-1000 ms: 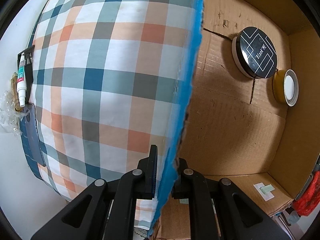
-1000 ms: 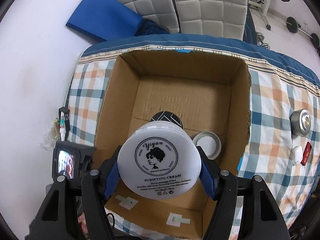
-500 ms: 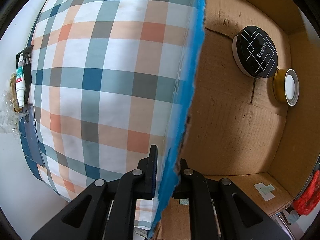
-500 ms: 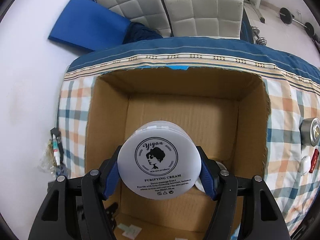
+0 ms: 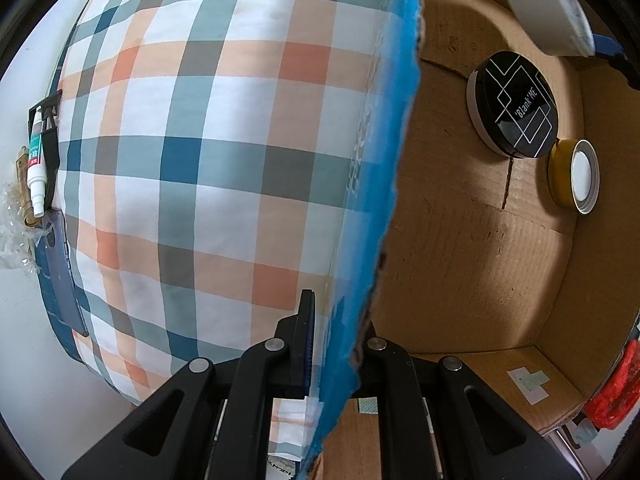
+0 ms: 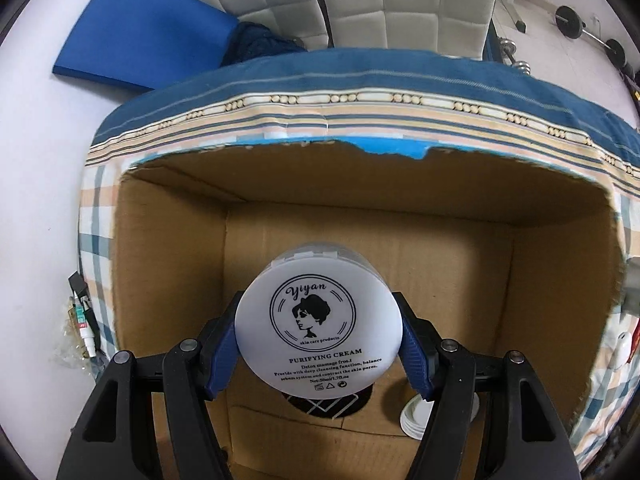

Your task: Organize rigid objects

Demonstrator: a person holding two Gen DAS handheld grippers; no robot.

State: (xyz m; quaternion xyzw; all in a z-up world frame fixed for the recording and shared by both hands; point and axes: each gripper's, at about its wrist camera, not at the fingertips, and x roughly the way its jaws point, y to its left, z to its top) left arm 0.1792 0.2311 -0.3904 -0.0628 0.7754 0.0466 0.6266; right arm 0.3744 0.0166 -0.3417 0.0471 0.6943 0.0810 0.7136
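My right gripper [image 6: 318, 350] is shut on a white cream jar [image 6: 319, 322] with a black "Yiyan Purifying Cream" label, held inside the open cardboard box [image 6: 560, 280] above its floor. The jar also shows at the top right of the left wrist view [image 5: 548, 16]. My left gripper [image 5: 338, 344] is shut on the box's blue-taped left wall [image 5: 384, 184]. On the box floor lie a black round "Blank ME" tin [image 5: 514, 104] and a yellow jar with a white lid [image 5: 574, 176]; both peek out under the held jar in the right wrist view: tin [image 6: 328, 406], lid [image 6: 414, 416].
The box sits on a plaid cloth [image 5: 200, 160]. At the cloth's left edge lie a small white tube [image 5: 36, 168] and a black clip. A red object [image 5: 614, 384] lies outside the box's near right corner. A blue mat [image 6: 136, 28] and padded chair are beyond the table.
My right gripper has carried the cream jar forward and down into the box; the jar now enters the left wrist view. My left gripper keeps its hold on the wall.
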